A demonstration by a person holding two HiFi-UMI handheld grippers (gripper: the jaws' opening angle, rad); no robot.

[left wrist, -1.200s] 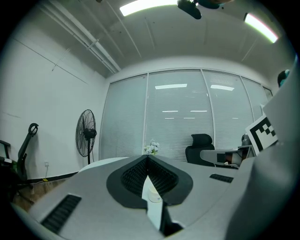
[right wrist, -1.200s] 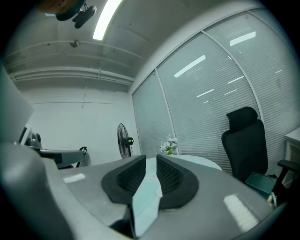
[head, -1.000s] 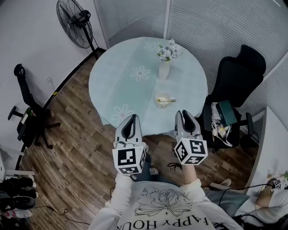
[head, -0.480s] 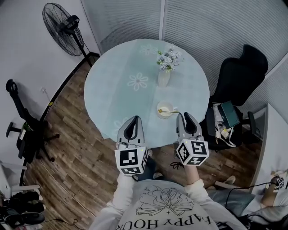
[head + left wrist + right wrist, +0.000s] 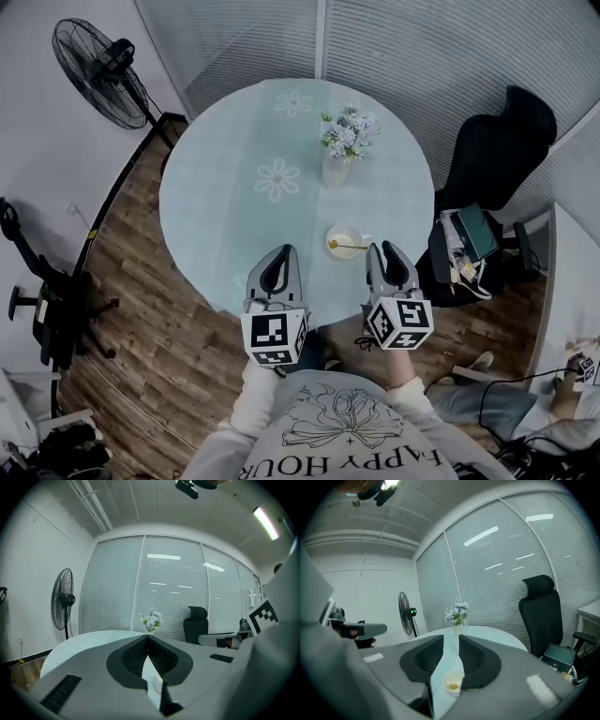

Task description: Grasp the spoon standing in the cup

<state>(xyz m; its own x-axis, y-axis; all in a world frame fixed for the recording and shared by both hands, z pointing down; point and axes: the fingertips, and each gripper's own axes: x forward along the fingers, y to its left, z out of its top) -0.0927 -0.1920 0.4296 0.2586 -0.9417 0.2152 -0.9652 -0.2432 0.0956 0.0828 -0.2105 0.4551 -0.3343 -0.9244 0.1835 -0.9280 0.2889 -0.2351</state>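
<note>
Wooden floor (image 5: 141,309) and a wall of closed blinds (image 5: 403,47) around a round table (image 5: 216,206), under a pale cloth printed with daisies, in the middle of the head view. Black office chair (image 5: 492,150) just beside the table's right edge. Standing fan (image 5: 94,66) well apart at the upper left, close to the white wall. At the table's near edge, two grippers side by side, marker cubes toward the person, both pointing across the cloth. Left gripper (image 5: 284,249) over the near rim, left of the cup and apart from it; in the left gripper view, its tips pressed together with nothing between them. Right gripper (image 5: 384,248) with jaws apart, just now widened further, pads bare and gripping nothing; in the right gripper view, the cup low in the gap, partly behind the right-hand jaw. White vase (image 5: 337,169) of pale flowers upright beyond the cup, toward the middle of the table, in line with the gap of the open jaws. Small white cup (image 5: 343,234) on the cloth near the table's front edge, between the two grippers but much nearer the right one, just ahead and left of its tips. Spoon (image 5: 349,247) in the cup, golden bowl inside, thin handle over the rim and pointing toward the right gripper; leaning or lying flat, not clear.
</note>
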